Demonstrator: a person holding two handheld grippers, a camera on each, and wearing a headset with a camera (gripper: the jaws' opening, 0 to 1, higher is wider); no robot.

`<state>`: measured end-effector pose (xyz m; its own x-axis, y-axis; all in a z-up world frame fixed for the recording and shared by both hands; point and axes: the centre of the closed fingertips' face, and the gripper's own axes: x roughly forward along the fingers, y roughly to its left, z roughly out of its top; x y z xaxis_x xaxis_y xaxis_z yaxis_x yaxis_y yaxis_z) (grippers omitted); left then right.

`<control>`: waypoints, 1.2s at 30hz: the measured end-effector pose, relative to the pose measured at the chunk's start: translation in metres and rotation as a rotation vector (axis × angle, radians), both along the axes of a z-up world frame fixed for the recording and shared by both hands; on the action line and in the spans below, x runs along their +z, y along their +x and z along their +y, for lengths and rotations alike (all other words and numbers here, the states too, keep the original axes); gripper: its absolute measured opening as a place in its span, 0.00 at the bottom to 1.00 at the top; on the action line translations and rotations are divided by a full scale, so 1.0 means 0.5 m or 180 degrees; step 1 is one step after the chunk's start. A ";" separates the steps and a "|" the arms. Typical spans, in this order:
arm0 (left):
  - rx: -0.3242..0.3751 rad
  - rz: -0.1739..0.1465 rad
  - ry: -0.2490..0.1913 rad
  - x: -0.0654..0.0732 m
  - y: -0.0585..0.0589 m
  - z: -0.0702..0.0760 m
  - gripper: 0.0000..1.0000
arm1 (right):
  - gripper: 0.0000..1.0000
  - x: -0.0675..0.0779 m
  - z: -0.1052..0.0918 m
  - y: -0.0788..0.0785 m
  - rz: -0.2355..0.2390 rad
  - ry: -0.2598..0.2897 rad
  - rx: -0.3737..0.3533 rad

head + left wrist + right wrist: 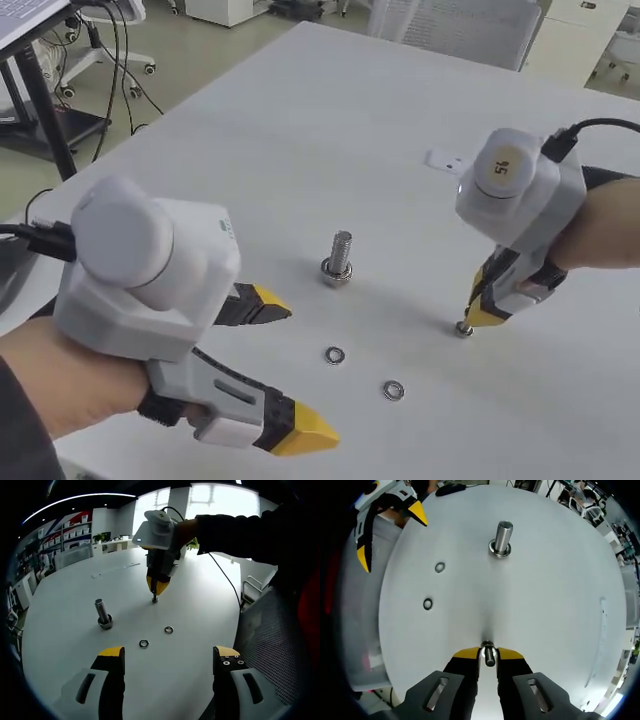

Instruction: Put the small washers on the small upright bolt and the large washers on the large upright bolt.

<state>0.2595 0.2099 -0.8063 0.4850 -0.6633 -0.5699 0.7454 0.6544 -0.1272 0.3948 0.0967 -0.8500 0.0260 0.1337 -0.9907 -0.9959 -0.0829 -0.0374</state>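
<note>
Small bolt (490,656) — apparently between right jaws

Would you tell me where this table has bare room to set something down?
The far table beyond the large bolt is bare but for a white tag. The near right, past the loose washers, is free too. Crowded: between the left gripper, the washers and the right gripper on the small bolt.

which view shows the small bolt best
The right gripper view: the small bolt stands close up between the right tongs. The head view shows it tiny; the left gripper view, small and distant.
</note>
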 end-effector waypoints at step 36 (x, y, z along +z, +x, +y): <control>-0.0012 0.0018 0.0016 -0.005 -0.001 0.003 0.70 | 0.21 -0.018 0.006 -0.007 0.0041 0.0104 -0.0110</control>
